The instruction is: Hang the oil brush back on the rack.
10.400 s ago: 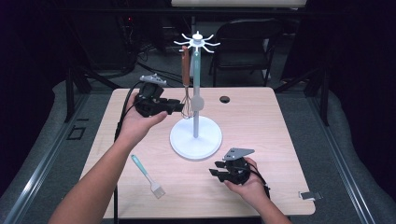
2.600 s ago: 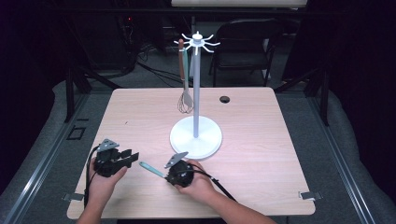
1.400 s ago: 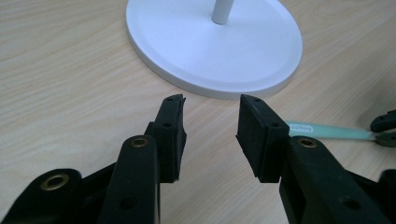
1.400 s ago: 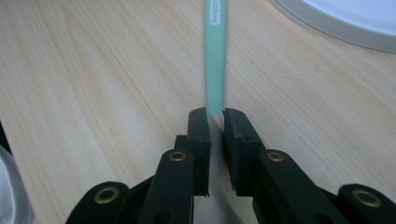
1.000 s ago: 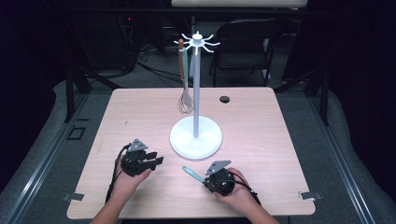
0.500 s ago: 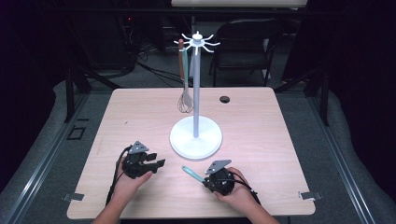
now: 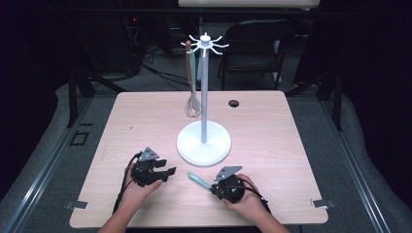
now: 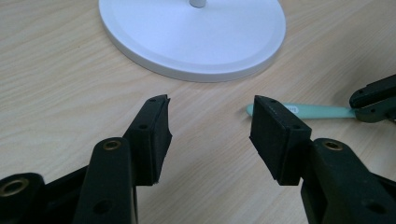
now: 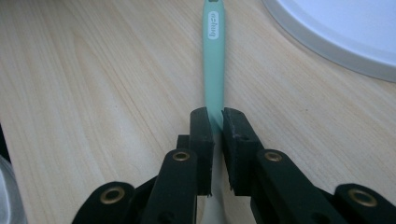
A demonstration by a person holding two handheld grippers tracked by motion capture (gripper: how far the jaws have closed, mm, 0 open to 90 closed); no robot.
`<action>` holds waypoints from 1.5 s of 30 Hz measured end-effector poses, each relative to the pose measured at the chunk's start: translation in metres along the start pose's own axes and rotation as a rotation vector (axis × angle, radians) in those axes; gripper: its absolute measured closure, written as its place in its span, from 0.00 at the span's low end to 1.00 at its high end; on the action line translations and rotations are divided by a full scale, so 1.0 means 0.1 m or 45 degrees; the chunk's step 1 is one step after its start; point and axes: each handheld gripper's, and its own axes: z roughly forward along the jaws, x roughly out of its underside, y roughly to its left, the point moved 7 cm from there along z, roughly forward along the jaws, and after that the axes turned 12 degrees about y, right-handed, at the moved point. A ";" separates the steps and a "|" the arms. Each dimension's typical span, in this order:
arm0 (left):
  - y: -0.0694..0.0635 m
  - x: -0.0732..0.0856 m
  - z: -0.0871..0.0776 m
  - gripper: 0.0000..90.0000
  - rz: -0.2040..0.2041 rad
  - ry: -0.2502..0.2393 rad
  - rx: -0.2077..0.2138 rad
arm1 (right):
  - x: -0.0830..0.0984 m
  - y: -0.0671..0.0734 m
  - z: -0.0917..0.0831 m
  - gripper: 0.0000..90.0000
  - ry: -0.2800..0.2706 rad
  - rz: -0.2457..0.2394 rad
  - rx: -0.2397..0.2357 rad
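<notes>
Desk point(image 7: 272, 145) mostly bare, both hands near its front edge. White stand base point(image 7: 203, 143) sits mid-desk, whisk point(image 7: 193, 104) hanging behind it. Left gripper point(image 7: 167, 171) jaws just opened wide, nothing between. Right gripper point(image 7: 214, 188) clamped on teal utensil handle point(image 7: 198, 180), which lies on the desk just clear of base rim
</notes>
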 end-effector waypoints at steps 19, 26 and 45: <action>-0.20 -0.03 0.07 0.52 0.036 0.012 0.062 | -0.15 -0.01 -0.25 0.92 -0.181 0.011 0.001; -0.34 -0.06 0.11 0.49 0.052 0.021 0.122 | -0.22 0.02 -0.30 0.92 -0.243 -0.006 -0.005; -0.57 -0.23 0.03 0.61 0.019 -0.107 0.308 | -0.31 0.18 -0.19 0.91 -0.276 -0.043 -0.061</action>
